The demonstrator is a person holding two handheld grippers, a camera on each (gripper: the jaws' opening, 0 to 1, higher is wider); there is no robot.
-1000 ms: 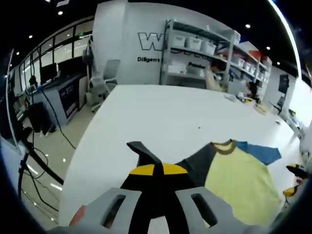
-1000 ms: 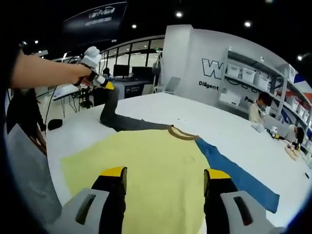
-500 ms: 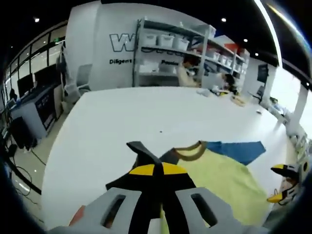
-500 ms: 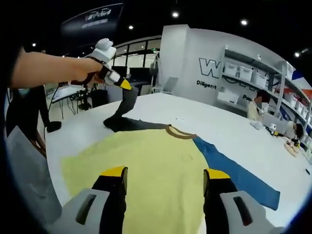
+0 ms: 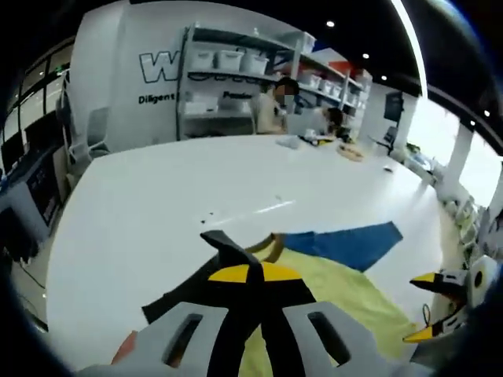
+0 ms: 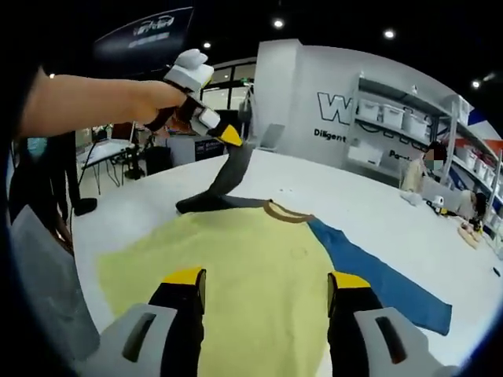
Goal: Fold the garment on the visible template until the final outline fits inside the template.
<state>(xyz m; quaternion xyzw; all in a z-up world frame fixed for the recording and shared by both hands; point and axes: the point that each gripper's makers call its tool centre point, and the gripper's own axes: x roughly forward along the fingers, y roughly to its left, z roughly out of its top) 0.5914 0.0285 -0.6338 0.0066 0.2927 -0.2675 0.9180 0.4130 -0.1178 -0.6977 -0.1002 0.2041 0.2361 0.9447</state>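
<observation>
The left gripper (image 5: 250,271) pinches the dark grey sleeve (image 6: 222,182) of a yellow T-shirt (image 6: 236,271) and holds it up off the big white table (image 5: 157,212).

In the right gripper view, the shirt lies flat on the table with its yellow body close to the camera, its brown collar (image 6: 284,211) further off, and its blue sleeve (image 6: 377,273) spread out to one side. The grey sleeve rises from the shirt's shoulder to the left gripper's yellow tips, which are closed on the cloth. The right gripper (image 6: 266,287) hangs over the yellow body with its two jaws wide apart, holding nothing. Shelves with white boxes (image 5: 236,71) stand by the far wall.
</observation>
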